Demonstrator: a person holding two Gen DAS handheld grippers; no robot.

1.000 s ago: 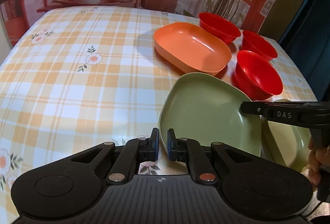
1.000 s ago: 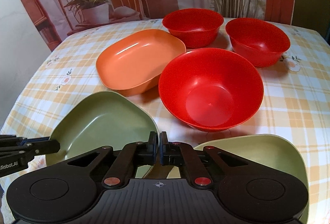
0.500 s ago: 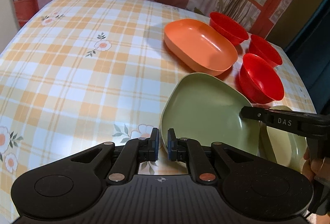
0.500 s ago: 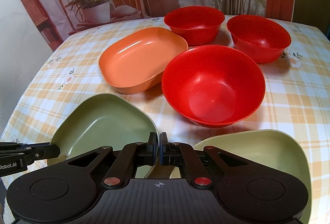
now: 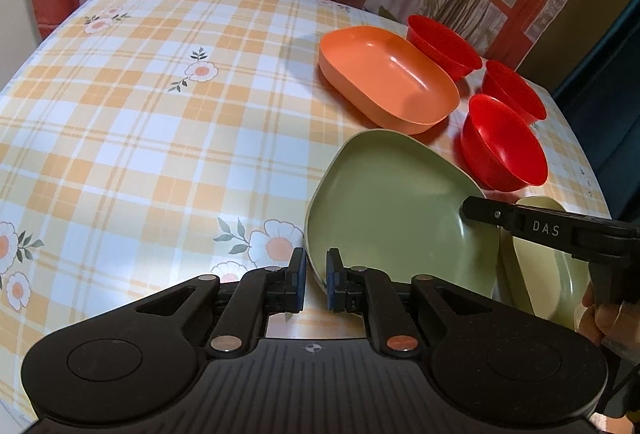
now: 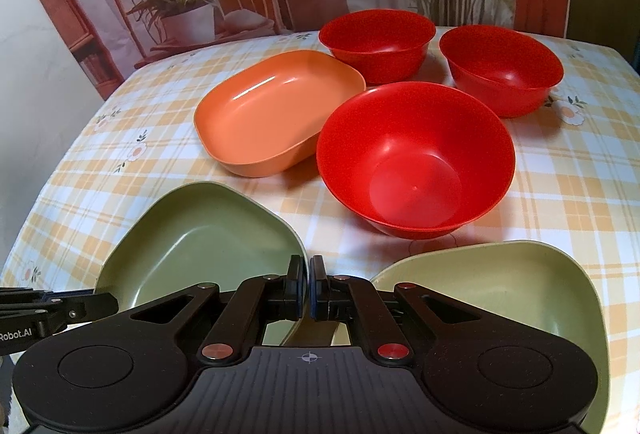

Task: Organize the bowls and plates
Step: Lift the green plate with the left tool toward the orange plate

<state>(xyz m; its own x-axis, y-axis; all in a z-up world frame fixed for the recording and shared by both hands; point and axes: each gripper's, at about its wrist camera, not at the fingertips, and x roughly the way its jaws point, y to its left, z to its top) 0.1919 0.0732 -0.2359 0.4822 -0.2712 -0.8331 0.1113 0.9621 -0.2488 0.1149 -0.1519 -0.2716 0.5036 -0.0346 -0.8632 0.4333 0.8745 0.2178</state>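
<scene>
**Both grippers on the dark green plate**

My left gripper [image 5: 316, 276] is clamped on the near-left rim of the dark green plate [image 5: 396, 218]; my right gripper [image 6: 310, 292] is clenched on its opposite rim. In the left wrist view the plate sits at centre right, its long axis running from lower right to its narrow end at upper left. The pale green plate [image 6: 504, 286] lies lower right in the right wrist view.

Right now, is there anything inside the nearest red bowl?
The nearest red bowl looks empty: its smooth red floor and walls show fully in the right wrist view. The tablecloth directly beneath it is covered, so nothing can be said of that spot.
</scene>
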